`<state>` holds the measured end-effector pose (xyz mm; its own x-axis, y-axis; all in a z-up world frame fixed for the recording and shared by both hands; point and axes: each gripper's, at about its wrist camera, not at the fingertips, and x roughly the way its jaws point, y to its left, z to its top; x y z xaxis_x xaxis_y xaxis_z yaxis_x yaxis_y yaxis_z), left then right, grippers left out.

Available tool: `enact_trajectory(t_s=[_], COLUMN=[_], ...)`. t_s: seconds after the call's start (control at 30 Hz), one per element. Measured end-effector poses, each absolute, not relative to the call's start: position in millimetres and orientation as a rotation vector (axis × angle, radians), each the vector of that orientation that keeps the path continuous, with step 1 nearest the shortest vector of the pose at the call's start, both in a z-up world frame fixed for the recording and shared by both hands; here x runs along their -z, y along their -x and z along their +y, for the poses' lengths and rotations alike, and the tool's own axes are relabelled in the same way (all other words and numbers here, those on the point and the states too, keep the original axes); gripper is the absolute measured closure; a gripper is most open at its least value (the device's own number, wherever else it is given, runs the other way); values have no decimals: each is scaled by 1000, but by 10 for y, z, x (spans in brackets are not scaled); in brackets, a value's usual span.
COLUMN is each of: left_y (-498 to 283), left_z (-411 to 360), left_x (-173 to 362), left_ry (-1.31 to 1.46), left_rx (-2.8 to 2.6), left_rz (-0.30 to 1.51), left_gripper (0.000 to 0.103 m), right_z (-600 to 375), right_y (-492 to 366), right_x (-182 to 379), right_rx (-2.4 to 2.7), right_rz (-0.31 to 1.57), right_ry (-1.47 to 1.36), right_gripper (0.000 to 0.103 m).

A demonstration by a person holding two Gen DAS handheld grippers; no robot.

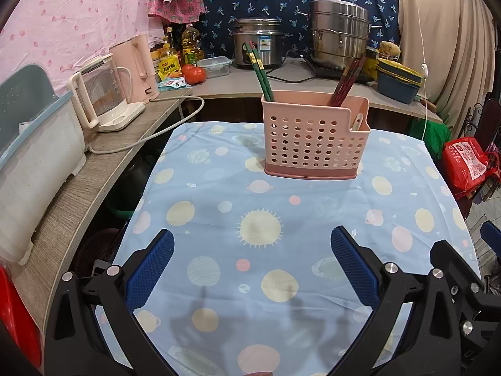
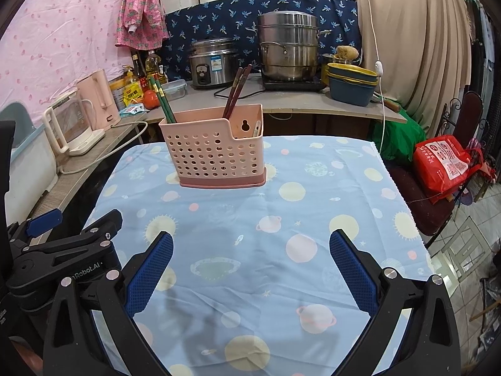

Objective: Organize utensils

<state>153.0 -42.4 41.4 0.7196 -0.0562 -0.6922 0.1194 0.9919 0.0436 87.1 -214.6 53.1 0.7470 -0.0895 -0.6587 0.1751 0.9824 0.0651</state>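
Inside pink holder (image 1: 314,144): green chopsticks (image 1: 260,75), red chopsticks (image 1: 346,83)

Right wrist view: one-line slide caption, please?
Open right gripper faces pink utensil holder holding green chopsticks and brown chopsticks.

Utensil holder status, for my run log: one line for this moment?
holder: upright on cloth | green chopsticks, red chopsticks: inside | left gripper: open | right gripper: open

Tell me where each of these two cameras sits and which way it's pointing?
Left wrist: on the left gripper, looking forward over the tablecloth at the pink caddy; its two blue fingers show, open.
Right wrist: on the right gripper, same direction, caddy further left; its open fingers show, and the left gripper at the left edge.
Shared: caddy, tablecloth, the counter with steel pots.
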Motion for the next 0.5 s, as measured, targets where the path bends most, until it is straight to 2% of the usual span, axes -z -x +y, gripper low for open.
enact_trajectory(t_s=[0.5], left_y=[-1527], left_z=[-415], left_x=[-410], left_ry=[-88], left_rx=[96], left_rz=[762], left_gripper=[7], right_z=[-2147], right_y=[-872], right_x=[-530], right_rx=[145], right_rz=[714], right_ry=[-125], right_gripper=[6])
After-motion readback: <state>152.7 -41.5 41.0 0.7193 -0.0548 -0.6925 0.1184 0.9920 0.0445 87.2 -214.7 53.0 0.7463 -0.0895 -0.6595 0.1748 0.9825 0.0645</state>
